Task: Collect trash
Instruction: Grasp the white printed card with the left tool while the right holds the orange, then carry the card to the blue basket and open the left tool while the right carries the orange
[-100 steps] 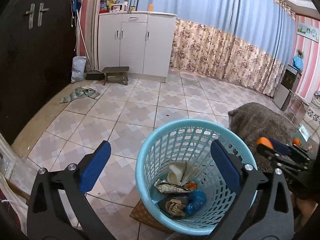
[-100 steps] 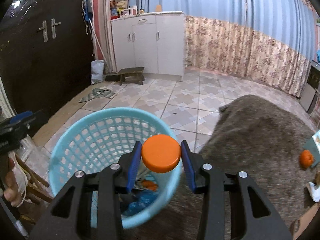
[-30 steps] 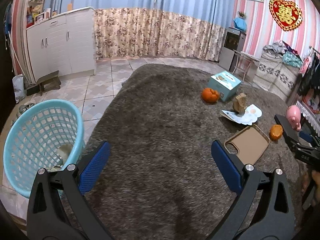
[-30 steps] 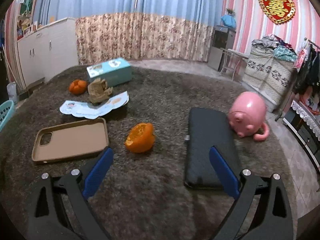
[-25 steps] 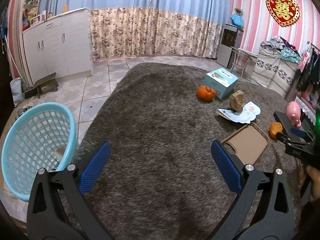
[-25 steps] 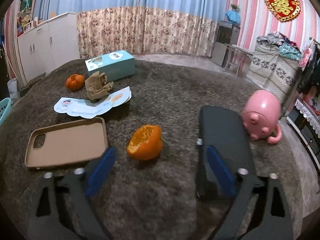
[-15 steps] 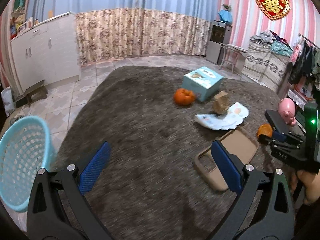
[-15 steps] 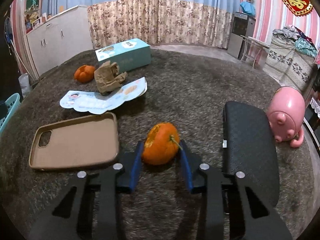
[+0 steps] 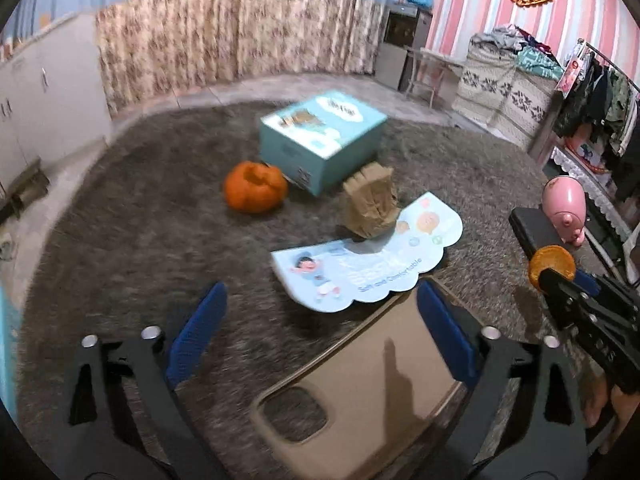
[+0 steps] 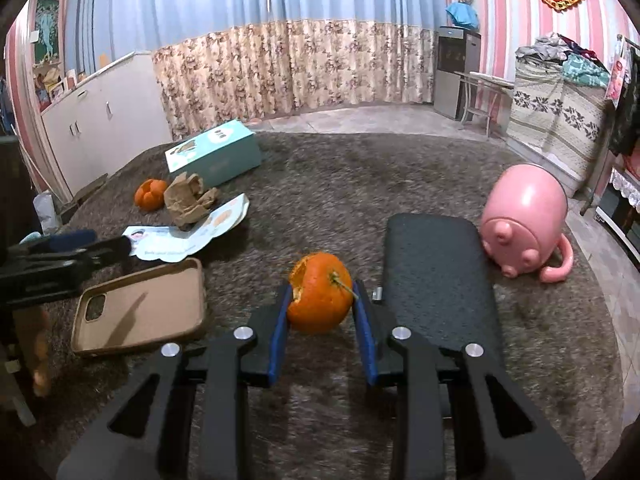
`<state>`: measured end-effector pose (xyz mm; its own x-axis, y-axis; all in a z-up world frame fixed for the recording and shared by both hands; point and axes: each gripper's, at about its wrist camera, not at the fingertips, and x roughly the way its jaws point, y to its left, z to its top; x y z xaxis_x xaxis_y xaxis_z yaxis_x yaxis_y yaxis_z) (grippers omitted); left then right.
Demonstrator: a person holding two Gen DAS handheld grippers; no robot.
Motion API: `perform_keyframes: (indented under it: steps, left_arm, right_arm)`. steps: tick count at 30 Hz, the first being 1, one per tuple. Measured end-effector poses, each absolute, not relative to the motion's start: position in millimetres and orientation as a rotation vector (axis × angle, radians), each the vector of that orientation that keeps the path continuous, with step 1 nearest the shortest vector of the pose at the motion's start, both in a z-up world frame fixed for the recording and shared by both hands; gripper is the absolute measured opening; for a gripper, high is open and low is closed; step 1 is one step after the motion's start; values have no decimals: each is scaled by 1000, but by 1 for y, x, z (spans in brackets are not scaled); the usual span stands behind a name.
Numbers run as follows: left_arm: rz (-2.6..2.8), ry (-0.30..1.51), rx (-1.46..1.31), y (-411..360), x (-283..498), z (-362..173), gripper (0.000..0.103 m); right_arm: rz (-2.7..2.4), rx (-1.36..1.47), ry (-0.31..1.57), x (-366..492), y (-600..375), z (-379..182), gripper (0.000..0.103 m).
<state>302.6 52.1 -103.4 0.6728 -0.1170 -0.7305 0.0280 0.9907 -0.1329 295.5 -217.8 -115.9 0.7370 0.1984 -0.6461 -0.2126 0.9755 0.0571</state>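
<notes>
A: Step? Right hand-held gripper (image 10: 320, 312) has its blue pads pressed on both sides of the orange peel (image 10: 320, 292), jaws closing the last bit. The peel sits at rug (image 10: 320, 184) level, between the tan phone case (image 10: 140, 306) and the black pad (image 10: 434, 276). So the grasp is made, no lift yet.

B: Left one?

A: Left hand-held gripper (image 9: 322, 328) is wide but its jaws are closing, nothing between them. It hangs over the phone case, aimed at the leaflet (image 9: 368, 260) and the crumpled brown paper (image 9: 370, 204).

B: Next?

A: My guess: lift the peel clear and carry it to a bin, none in view. Other trash left: the second peel (image 9: 255, 192) by the teal box (image 9: 320, 136).
</notes>
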Motion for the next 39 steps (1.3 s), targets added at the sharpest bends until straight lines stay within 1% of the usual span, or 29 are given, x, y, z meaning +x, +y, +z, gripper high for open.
perform_keyframes:
  steps: [1, 2, 3, 5, 7, 8, 9, 10, 12, 16, 20, 30, 39]
  left_arm:
    - [-83, 851, -129, 52, 308, -108, 82]
    - [-83, 873, -145, 51, 312, -113, 74]
    - [-92, 889, -161, 51, 315, -117, 63]
    - [-114, 911, -209, 53, 320, -123, 56]
    - [-126, 901, -261, 57, 320, -122, 43]
    - [-142, 902, -278, 57, 321, -123, 31]
    - [-166, 905, -300, 57, 321, -123, 23]
    - [-176, 905, -308, 56, 321, -122, 22]
    - [-183, 885, -298, 53, 318, -118, 15]
    - [-202, 849, -307, 53, 307, -104, 9]
    - [-184, 792, -290, 58, 287, -80, 1]
    - [-70, 643, -184, 94, 216, -3, 0]
    - [51, 601, -179, 161, 164, 21, 0]
  right_arm:
    - [224, -18, 707, 296, -219, -117, 31]
    - [223, -14, 708, 297, -222, -118, 31]
    - [224, -8, 708, 297, -223, -118, 31]
    - [226, -8, 704, 297, -222, -119, 31]
    - [229, -17, 701, 297, -220, -119, 31]
    - [229, -23, 698, 296, -220, -120, 31]
    - [228, -27, 695, 295, -219, -119, 31]
    - [227, -30, 693, 295, -218, -119, 31]
    - [225, -30, 692, 295, -217, -118, 31]
    - [219, -37, 691, 293, -216, -115, 31]
    - [218, -34, 671, 289, -214, -107, 31]
    - [274, -57, 614, 277, -173, -76, 31]
    - [369, -108, 586, 256, -105, -64, 31]
